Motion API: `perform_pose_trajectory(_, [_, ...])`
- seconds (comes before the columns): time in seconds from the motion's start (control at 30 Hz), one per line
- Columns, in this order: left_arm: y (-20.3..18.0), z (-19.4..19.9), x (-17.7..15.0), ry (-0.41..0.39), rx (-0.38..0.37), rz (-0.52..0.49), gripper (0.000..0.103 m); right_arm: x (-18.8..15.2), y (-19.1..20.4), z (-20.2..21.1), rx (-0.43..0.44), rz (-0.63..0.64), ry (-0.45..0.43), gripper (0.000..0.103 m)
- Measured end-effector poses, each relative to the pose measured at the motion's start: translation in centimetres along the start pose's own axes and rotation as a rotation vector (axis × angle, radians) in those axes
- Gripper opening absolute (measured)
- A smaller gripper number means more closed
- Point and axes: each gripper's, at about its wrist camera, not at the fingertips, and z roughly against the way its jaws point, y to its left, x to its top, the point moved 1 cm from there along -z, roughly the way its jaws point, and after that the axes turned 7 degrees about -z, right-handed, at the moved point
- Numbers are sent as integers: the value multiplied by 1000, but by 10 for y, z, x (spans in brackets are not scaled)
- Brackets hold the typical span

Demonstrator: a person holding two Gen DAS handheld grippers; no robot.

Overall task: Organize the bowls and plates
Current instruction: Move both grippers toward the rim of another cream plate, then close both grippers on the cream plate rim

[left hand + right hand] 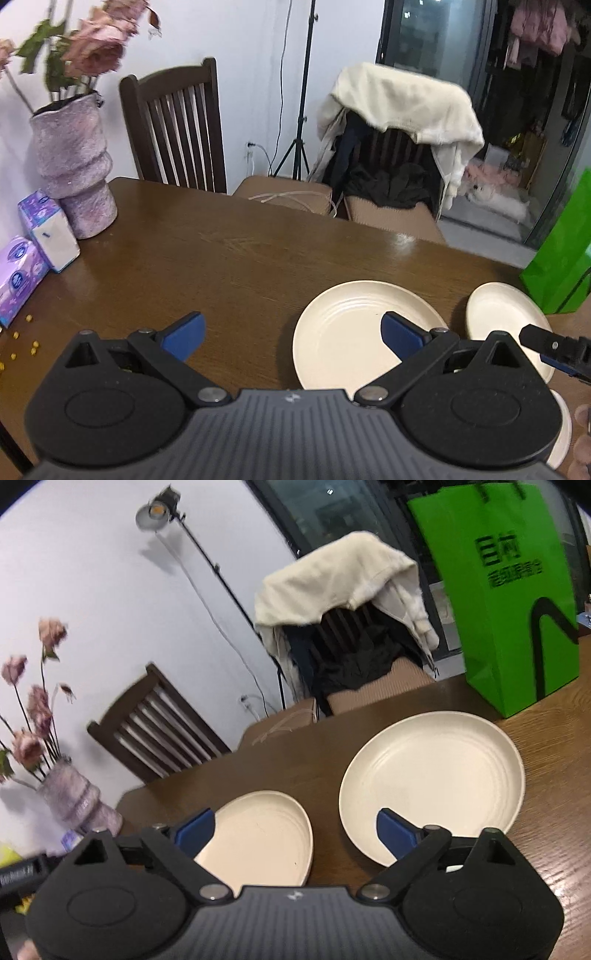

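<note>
Two cream plates lie on the brown wooden table (229, 258). In the left wrist view the nearer plate (351, 332) is right of centre and the second plate (502, 314) is further right. My left gripper (293, 338) is open and empty above the table, its right finger over the nearer plate's rim. In the right wrist view one plate (258, 838) lies left and the larger plate (432, 775) right. My right gripper (295, 832) is open and empty, above the gap between them. Another cream dish's edge (561, 435) shows at lower right.
A pink vase (74, 162) with dried flowers and tissue packs (48, 229) stand at the table's left. A green paper bag (509, 590) stands at the right. Yellow crumbs (26, 343) lie at the left edge. Two chairs stand behind the table, one (399, 122) draped with clothes.
</note>
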Motion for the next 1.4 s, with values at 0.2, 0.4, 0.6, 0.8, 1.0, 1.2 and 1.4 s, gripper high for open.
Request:
perform_pose_trajectory(0.2, [-3, -44, 6, 67, 14, -17, 103, -7, 22, -33, -4, 90, 63, 85])
perform_pose_trajectory(0.4, [-2, -83, 3, 125, 16, -1, 102, -15, 27, -66, -54, 115, 144, 62])
perform_pose_trajectory(0.6, [-4, -106, -5, 177, 10, -7, 85, -29, 28, -86, -95, 136, 179, 46])
perform_pose_trajectory(0.8, [-9, -119, -10, 235, 9, -42, 57, -40, 27, -99, -129, 156, 206, 30])
perform_pose_trajectory(1.0, [-8, -128, -17, 289, 20, -42, 36, -41, 26, -100, -139, 154, 200, 24])
perform_pose_trajectory(1.2, [-9, -131, -22, 311, 16, -61, 16, -42, 25, -102, -148, 160, 201, 18])
perform_pose_trajectory(1.4, [-18, -128, -24, 288, 38, -111, 10, -44, 22, -105, -153, 149, 209, 9])
